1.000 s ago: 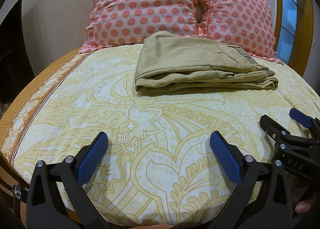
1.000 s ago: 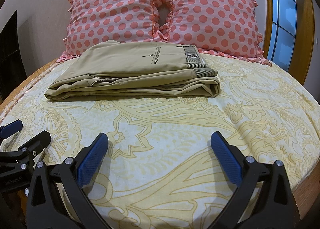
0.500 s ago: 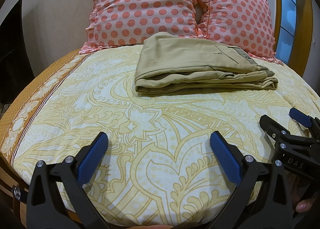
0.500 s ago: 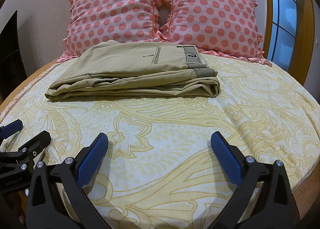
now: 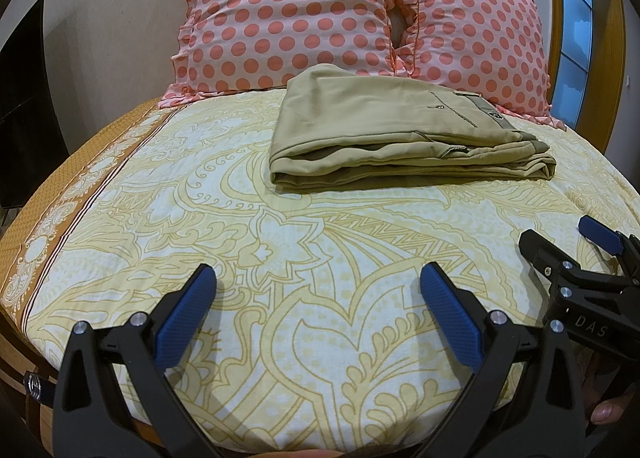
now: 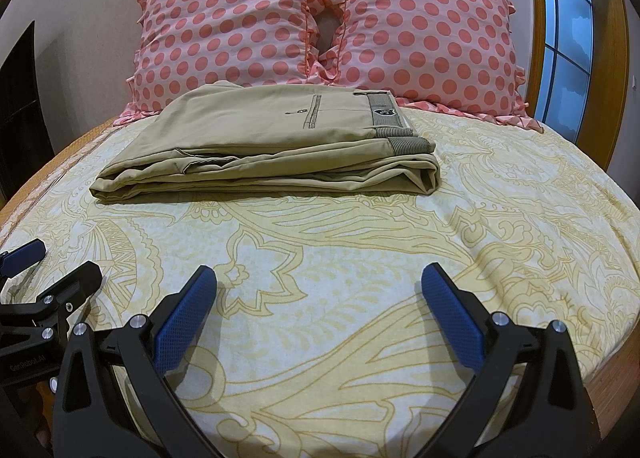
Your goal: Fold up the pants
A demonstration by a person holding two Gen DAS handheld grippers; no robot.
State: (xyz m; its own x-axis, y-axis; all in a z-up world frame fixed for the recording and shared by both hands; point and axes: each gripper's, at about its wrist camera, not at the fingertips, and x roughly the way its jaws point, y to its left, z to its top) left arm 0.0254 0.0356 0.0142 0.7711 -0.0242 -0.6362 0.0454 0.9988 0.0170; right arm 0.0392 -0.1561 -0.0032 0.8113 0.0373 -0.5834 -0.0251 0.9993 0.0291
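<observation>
Left wrist view: the left gripper [image 5: 316, 306] hangs with fingers spread and empty above the bed's [image 5: 120, 242] near edge; the folded pants [image 5: 400, 137] lie ahead and rightward, long axis crosswise.

Right wrist view: the right gripper [image 6: 318, 306], likewise spread and empty, faces the pants [image 6: 272, 145] ahead, slightly leftward, before the pillows [image 6: 320, 17]; neither gripper looks clearly nearer.

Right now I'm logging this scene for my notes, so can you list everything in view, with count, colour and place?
pants: one pair, khaki, folded flat on the far part of the bed, just in front of the pillows.
pillows: two, pink with coral dots, propped side by side at the head of the bed.
bedsheet: one, cream with yellow floral print and an orange border on the left side.
window: one, blue panes in a wooden frame, far right.
left gripper: black with blue pads, open, holding nothing, low over the near sheet.
right gripper: the same, open, holding nothing.
</observation>
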